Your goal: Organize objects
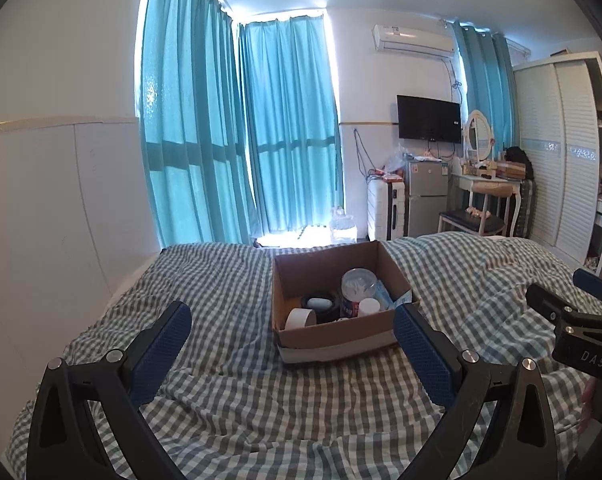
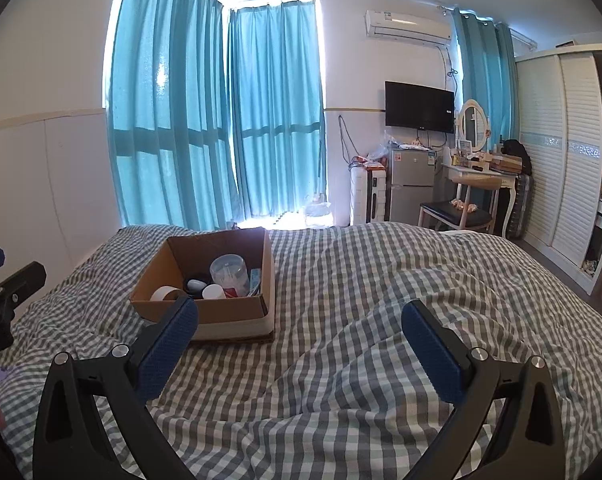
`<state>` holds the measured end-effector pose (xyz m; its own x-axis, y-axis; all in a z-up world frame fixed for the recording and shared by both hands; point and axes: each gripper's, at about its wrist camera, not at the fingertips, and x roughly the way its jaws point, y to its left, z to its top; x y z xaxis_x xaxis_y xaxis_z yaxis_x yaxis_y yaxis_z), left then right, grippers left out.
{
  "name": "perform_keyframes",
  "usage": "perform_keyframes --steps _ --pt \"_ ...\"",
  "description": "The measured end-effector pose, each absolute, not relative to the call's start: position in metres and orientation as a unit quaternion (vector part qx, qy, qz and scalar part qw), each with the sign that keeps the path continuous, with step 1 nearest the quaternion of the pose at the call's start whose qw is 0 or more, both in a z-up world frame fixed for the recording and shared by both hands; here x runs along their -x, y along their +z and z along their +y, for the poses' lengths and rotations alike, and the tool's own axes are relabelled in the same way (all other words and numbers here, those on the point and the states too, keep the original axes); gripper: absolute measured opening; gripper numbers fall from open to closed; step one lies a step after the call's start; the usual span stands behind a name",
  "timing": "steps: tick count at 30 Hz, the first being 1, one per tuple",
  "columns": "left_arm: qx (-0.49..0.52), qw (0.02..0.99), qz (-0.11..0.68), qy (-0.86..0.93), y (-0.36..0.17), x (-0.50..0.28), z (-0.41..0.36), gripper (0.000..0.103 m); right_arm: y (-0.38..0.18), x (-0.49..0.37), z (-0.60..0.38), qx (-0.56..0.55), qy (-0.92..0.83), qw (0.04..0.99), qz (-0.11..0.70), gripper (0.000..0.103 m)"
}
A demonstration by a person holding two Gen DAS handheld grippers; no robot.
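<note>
We see open brown cardboard box (image 1: 343, 300) of small items on grey-checked bed (image 1: 229, 400), dead ahead of left hand-held gripper (image 1: 293, 334), nearer; right hand-held gripper (image 2: 300, 330) has box forward-left. Both spread wide, empty.

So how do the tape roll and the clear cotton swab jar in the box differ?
The tape roll is short, opaque and white; the cotton swab jar is taller and see-through, with swabs visible inside. The roll lies tipped on edge at the near left corner of the cardboard box; the jar stands upright further back and to the right. Both are round and sit inside the box.
</note>
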<state>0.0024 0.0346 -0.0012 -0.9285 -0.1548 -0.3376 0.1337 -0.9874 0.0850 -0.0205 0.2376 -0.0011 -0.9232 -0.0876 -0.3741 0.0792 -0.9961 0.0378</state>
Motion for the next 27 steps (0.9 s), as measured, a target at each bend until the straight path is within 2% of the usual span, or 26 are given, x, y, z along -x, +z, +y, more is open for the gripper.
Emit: perform_keyframes --steps 27 --pt "-0.195 0.06 0.0 -0.979 -0.0085 -0.0077 0.0292 0.103 -0.0059 0.0181 0.2285 -0.201 -0.978 0.046 0.004 0.102"
